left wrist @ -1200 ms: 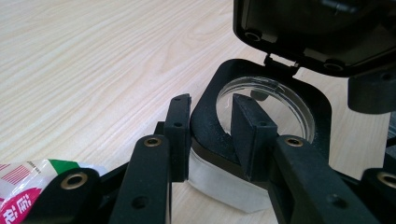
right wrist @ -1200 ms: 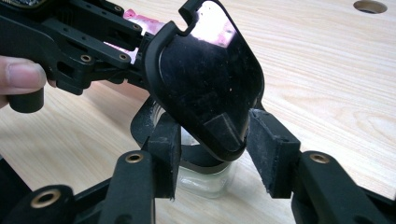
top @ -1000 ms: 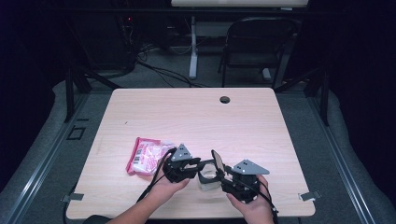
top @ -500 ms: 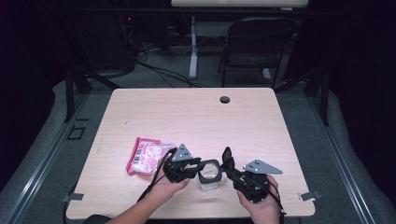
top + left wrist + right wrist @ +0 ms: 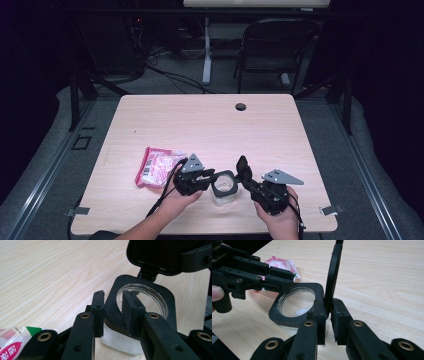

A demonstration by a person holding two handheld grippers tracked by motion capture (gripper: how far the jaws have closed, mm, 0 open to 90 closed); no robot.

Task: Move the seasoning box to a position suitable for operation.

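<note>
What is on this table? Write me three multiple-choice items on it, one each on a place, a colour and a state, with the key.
1. Where does the pink packet lie?
A. On the table, to the left of the container
B. Inside the container
C. By the hole at the far edge

2. What colour is the container's lid?
A. White
B. Black
C. Red

3. How does the lid stand?
A. Shut flat
B. Raised upright, gripped by the right gripper
C. Lying loose on the table

Key: 1 A, the high view shows the packet just left of the container. 2 B, the lid and rim are black. 3 B, the right gripper view shows its jaws closed on the standing lid.
</note>
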